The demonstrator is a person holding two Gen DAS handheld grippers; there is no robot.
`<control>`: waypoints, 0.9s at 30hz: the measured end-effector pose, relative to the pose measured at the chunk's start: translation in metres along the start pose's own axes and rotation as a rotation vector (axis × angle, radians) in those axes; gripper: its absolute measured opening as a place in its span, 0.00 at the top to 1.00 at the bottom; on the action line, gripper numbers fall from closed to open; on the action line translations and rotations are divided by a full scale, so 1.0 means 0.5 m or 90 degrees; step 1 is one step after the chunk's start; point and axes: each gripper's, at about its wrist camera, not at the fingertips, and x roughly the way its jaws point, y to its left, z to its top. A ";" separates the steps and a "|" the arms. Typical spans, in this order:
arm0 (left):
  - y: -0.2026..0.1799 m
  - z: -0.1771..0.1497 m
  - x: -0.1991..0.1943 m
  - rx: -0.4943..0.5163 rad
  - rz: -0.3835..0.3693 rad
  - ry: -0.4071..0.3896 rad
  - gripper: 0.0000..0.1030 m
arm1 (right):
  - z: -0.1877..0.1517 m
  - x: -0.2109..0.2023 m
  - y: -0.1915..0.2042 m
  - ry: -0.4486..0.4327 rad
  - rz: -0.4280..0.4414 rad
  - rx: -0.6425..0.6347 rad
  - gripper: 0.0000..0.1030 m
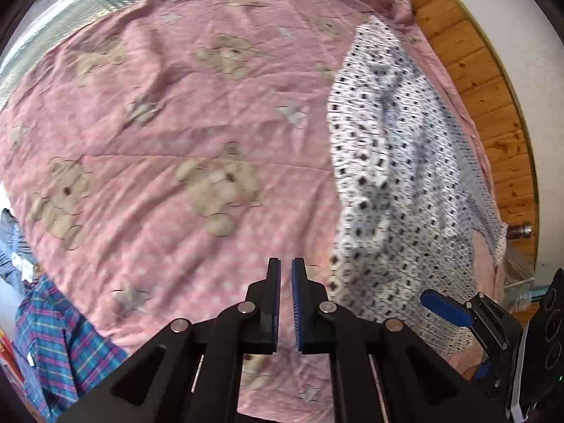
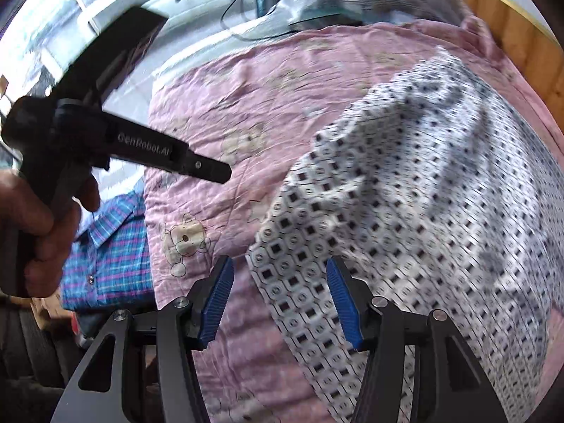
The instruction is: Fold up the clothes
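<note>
A white garment with small dark squares (image 1: 387, 176) (image 2: 405, 194) lies crumpled on the right side of a pink teddy-bear quilt (image 1: 176, 105) (image 2: 218, 105). My left gripper (image 1: 285, 271) hovers over bare quilt just left of the garment's edge. It is shut, its pads almost touching, with nothing between them. My right gripper (image 2: 280, 278) is open above the garment's near left edge, and no cloth is between its blue pads. In the right wrist view a hand (image 2: 31, 232) holds the left gripper (image 2: 220, 173) out over the quilt.
A blue plaid shirt (image 1: 49, 345) (image 2: 112, 246) hangs off the quilt's near left side. A wooden panel (image 1: 493, 105) runs along the right edge of the bed. Grey silvery material and a dark cable (image 2: 253, 31) lie beyond the far edge.
</note>
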 end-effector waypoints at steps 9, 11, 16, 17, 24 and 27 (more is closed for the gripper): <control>0.041 0.012 -0.029 -0.012 -0.009 -0.033 0.94 | -0.021 -0.074 -0.186 -0.057 0.016 0.259 0.96; 0.024 0.018 -0.028 -0.012 -0.057 -0.039 0.94 | -0.074 -0.105 -0.290 -0.089 0.049 0.416 0.96; -0.039 0.027 0.044 -0.051 -0.198 -0.015 0.92 | -0.170 -0.099 -0.411 -0.076 0.025 0.562 0.96; -0.054 0.028 0.058 -0.054 -0.213 -0.010 0.92 | -0.176 -0.095 -0.413 -0.074 0.030 0.565 0.96; -0.180 0.048 0.135 -0.073 -0.320 -0.002 0.66 | -0.176 -0.067 -0.412 -0.072 0.058 0.570 0.95; -0.230 0.053 0.156 -0.067 -0.335 -0.002 0.61 | -0.176 -0.061 -0.417 -0.066 0.052 0.563 0.95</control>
